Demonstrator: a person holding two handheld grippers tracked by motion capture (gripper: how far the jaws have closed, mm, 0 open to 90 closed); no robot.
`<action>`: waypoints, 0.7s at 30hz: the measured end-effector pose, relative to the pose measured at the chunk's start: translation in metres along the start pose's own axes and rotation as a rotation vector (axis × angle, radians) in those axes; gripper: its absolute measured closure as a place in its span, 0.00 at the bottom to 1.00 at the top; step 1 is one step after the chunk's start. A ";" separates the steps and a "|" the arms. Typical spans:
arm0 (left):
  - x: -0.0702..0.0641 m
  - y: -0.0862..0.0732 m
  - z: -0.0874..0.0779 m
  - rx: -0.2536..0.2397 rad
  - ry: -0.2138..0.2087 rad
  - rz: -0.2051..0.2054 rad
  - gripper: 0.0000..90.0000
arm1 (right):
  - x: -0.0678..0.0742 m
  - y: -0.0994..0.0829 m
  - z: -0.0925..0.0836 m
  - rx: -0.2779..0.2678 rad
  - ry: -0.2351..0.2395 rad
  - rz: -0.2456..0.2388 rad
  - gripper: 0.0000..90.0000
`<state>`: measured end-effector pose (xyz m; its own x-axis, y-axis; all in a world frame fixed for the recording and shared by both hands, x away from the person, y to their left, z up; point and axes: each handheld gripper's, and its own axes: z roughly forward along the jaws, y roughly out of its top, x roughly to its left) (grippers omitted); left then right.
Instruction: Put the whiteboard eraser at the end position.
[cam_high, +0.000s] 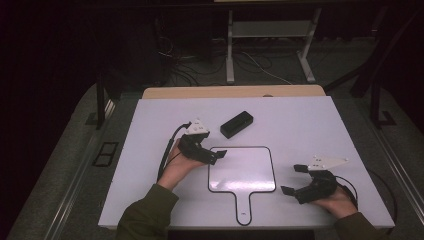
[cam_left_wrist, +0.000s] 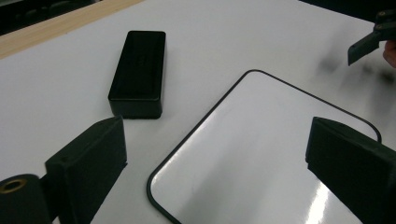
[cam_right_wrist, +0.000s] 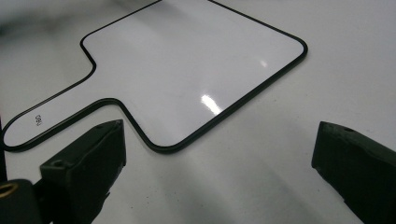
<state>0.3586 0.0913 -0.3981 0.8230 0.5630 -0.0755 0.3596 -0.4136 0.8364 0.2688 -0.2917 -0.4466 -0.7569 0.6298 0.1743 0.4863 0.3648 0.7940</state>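
Observation:
A paddle-shaped whiteboard (cam_high: 242, 172) with a black rim lies flat in the middle of the white table, its handle toward me. A black block, like an eraser (cam_high: 236, 124), lies just beyond its far left corner. My left gripper (cam_high: 216, 156) stands open at the board's upper left corner, nothing between its fingers. In the left gripper view the block (cam_left_wrist: 138, 70) lies ahead to the left, and the board (cam_left_wrist: 261, 154) reaches under the right jaw. My right gripper (cam_high: 294, 179) is open and empty just right of the board. In its own view it faces the board (cam_right_wrist: 196, 60) and its handle.
A bare stretch of the white table (cam_high: 310, 125) lies to the right and at the back. A wooden strip (cam_high: 232, 91) runs along the far edge. Behind it are metal legs and cables on a dark floor. One finger of the right gripper (cam_left_wrist: 369, 42) shows far off in the left gripper view.

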 end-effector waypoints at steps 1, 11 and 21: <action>-0.001 -0.001 -0.002 -0.003 0.002 0.003 0.02 | 0.000 0.000 0.000 0.000 0.000 0.000 0.02; -0.008 -0.015 -0.016 -0.011 0.002 0.014 0.00 | 0.000 0.000 0.000 0.000 -0.001 -0.004 0.02; -0.015 -0.035 -0.029 0.004 0.002 0.015 0.00 | 0.001 0.000 0.000 0.000 -0.001 -0.004 0.02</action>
<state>0.3209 0.1183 -0.4100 0.8275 0.5581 -0.0620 0.3491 -0.4247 0.8353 0.2685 -0.2912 -0.4467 -0.7581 0.6295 0.1705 0.4834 0.3669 0.7948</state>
